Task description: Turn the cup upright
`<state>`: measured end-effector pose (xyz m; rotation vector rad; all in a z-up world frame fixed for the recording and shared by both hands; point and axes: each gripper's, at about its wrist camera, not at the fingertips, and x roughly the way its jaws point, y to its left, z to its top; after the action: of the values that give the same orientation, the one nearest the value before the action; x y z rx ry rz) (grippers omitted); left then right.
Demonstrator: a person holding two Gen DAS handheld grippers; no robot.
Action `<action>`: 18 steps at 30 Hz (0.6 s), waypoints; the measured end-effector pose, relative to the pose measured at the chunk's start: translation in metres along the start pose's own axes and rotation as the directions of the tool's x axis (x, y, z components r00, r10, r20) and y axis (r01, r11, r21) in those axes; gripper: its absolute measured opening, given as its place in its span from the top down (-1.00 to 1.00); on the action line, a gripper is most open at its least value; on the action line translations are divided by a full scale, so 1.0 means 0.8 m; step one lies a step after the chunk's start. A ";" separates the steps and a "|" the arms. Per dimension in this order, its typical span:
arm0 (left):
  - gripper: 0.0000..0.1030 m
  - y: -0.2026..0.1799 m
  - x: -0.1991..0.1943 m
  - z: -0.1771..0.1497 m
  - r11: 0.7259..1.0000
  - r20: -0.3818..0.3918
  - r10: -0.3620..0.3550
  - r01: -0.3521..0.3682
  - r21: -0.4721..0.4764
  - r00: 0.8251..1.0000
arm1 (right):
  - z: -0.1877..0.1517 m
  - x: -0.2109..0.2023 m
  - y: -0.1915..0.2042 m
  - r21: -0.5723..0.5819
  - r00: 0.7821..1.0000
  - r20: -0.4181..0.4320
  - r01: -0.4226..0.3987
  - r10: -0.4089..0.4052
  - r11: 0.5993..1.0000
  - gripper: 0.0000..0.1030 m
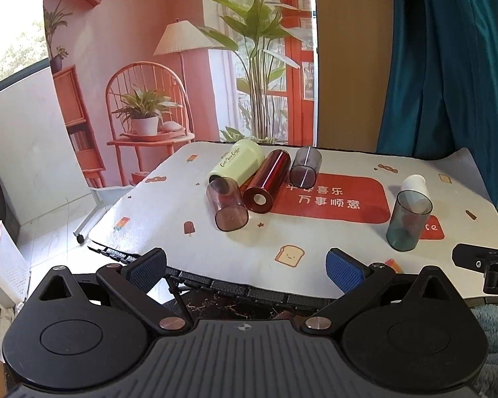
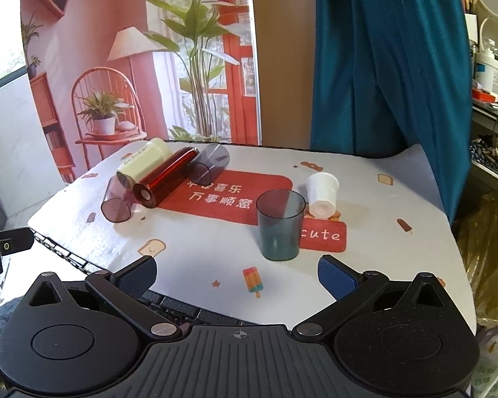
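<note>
Both grippers, left [image 1: 245,267] and right [image 2: 237,273], empty with jaws spread, short of the table [image 2: 398,265]. Teal cup [image 2: 280,229] stands upright; white cup [image 2: 322,194] is inverted. Right should pinch its sidewall mid-height, lift clear, then rotate.

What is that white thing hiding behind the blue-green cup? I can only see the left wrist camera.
Observer: It is a white cup. In the right wrist view it looks to lie on its side, closed bottom toward the camera.
Operator: Is the right gripper holding anything?
Observer: No. The right gripper is open and empty, short of the teal cup.
Operator: What do the letters next to that cup spell?
Observer: They spell "cute", in white on the red patch.
</note>
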<state>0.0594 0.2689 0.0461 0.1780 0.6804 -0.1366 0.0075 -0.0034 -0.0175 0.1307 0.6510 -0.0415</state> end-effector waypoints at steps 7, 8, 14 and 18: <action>-1.00 0.001 0.002 0.000 1.000 -0.013 0.001 -0.001 -0.008 1.000 | -0.001 0.003 -0.004 0.014 1.000 -0.009 0.010 -0.010 1.000 -0.99; -1.00 0.001 0.002 0.000 1.000 -0.013 0.001 -0.001 -0.008 1.000 | -0.002 0.002 -0.005 0.014 1.000 -0.007 0.012 -0.012 1.000 -0.99; -1.00 0.005 0.004 -0.002 1.000 -0.024 -0.003 0.002 -0.026 1.000 | -0.002 0.004 -0.004 0.010 1.000 -0.010 0.015 -0.015 1.000 -0.99; -1.00 0.005 0.006 -0.003 1.000 -0.031 -0.003 0.002 -0.029 1.000 | -0.003 0.005 -0.002 0.006 1.000 -0.013 0.016 -0.016 1.000 -0.99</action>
<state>0.0623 0.2727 0.0419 0.1515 0.7135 -0.1265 0.0094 -0.0048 -0.0220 0.1315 0.6648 -0.0580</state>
